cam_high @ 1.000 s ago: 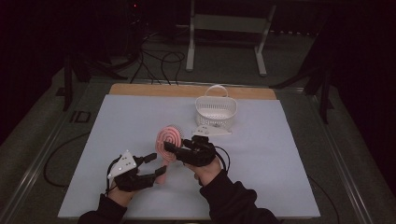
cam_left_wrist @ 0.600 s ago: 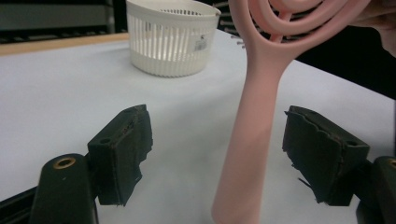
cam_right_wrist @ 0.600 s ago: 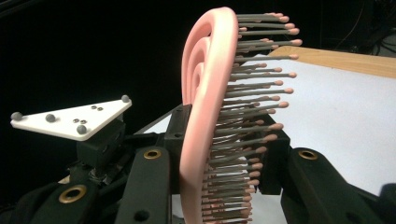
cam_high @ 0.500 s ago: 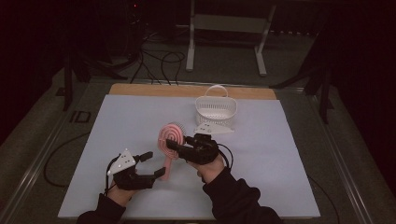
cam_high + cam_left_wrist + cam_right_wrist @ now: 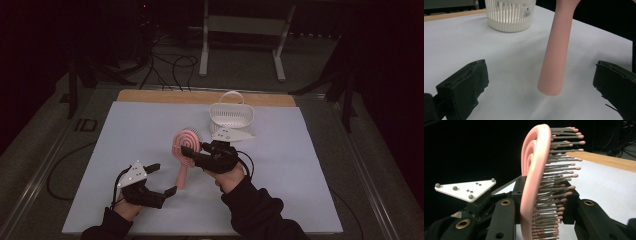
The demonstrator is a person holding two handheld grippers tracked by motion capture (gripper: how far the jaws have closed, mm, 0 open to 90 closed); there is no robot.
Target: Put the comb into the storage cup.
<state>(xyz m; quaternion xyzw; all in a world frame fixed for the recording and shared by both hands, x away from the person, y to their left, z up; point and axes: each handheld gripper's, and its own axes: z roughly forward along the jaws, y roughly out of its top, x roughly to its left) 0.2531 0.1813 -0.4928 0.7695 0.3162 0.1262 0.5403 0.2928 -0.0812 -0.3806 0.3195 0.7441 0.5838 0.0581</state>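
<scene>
Right gripper (image 5: 541,220) fingers clamped on pink brush (image 5: 534,177) head, one each side. Bristles (image 5: 560,170) project toward right finger. White surface (image 5: 604,182) beyond fingers; left gripper's plate (image 5: 465,188) past left finger.

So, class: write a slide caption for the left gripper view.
Open left gripper flanking a pink hairbrush handle, white basket behind.

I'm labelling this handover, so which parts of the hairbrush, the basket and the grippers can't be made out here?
- Hairbrush: left gripper view, head cut off by the top edge.
- Hairbrush handle: right gripper view, hidden below the right gripper.
- Basket: left gripper view, rim cut off by the top edge; inside too small to see in the high view.
- Left gripper: high view, jaws dark, small.
</scene>
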